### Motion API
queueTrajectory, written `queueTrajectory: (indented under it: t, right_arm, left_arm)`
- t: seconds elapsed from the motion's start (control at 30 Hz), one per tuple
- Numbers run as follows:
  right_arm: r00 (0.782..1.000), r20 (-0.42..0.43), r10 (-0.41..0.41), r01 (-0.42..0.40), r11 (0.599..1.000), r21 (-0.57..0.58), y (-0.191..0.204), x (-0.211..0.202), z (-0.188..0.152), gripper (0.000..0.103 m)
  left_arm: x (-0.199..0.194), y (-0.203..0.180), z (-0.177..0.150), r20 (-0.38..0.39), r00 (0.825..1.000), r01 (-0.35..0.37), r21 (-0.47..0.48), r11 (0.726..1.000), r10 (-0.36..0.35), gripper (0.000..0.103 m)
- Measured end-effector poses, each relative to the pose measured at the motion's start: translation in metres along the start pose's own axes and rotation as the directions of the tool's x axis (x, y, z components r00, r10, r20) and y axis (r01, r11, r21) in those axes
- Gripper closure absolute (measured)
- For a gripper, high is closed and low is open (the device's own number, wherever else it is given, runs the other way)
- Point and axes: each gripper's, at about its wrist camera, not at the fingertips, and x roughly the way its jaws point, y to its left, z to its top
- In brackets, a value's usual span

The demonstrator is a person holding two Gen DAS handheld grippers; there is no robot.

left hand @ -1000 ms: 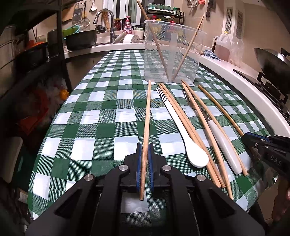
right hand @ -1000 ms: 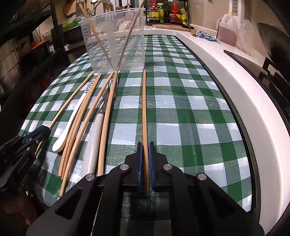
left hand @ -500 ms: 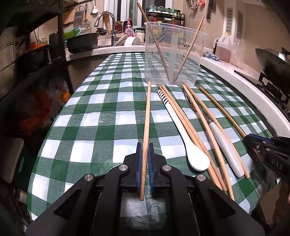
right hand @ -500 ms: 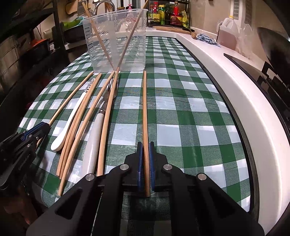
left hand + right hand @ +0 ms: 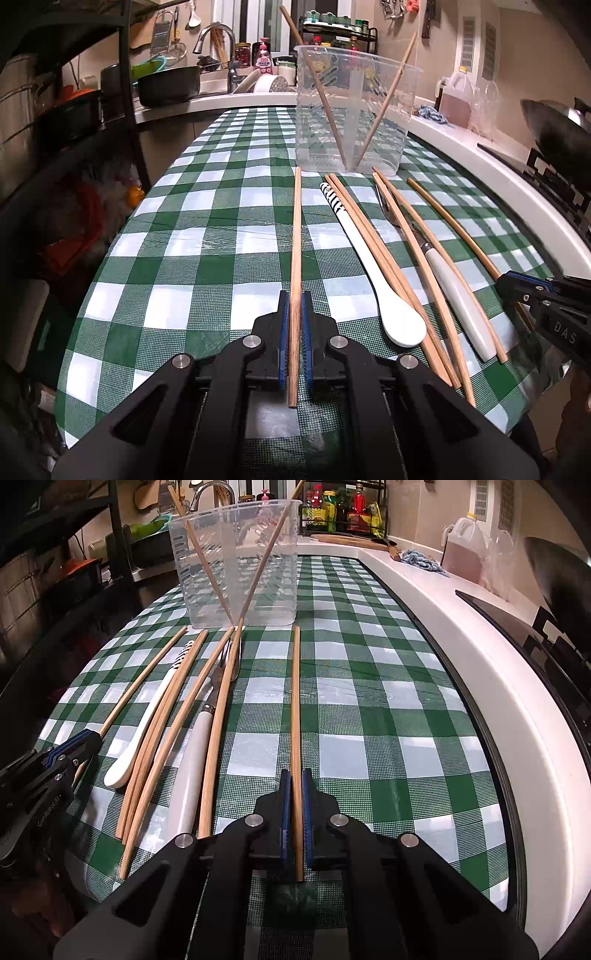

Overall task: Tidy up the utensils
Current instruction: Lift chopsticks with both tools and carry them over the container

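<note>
Clamping one chopstick (image 5: 295,240) each, left fingers (image 5: 291,325), right fingers (image 5: 295,805), chopstick ends hidden underneath.

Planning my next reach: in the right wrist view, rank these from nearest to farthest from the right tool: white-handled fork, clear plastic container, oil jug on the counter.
1. White-handled fork: just left of the right tool, lying on the cloth.
2. Clear plastic container: ahead and slightly left, at the far end of the utensils.
3. Oil jug: far right, on the white counter.
</note>
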Motion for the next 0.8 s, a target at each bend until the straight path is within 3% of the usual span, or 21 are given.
queueTrajectory:
  t: [0.37, 0.8]
  right_arm:
    - [0.994, 0.107, 0.024, -0.025, 1.000, 0.002, -0.002, -0.039, 0.013, 0.097]
    - [0.965, 0.261, 0.028, -0.042, 0.998, 0.048, -0.013, -0.082, 0.028, 0.097]
  left_arm:
    - [-0.035, -0.001, 0.008, 0.089, 0.996, -0.029, 0.043, 0.999, 0.025, 0.097]
    - [-0.095, 0.011, 0.039, 0.206, 0.978, -0.021, 0.013, 1.000, 0.018, 0.097]
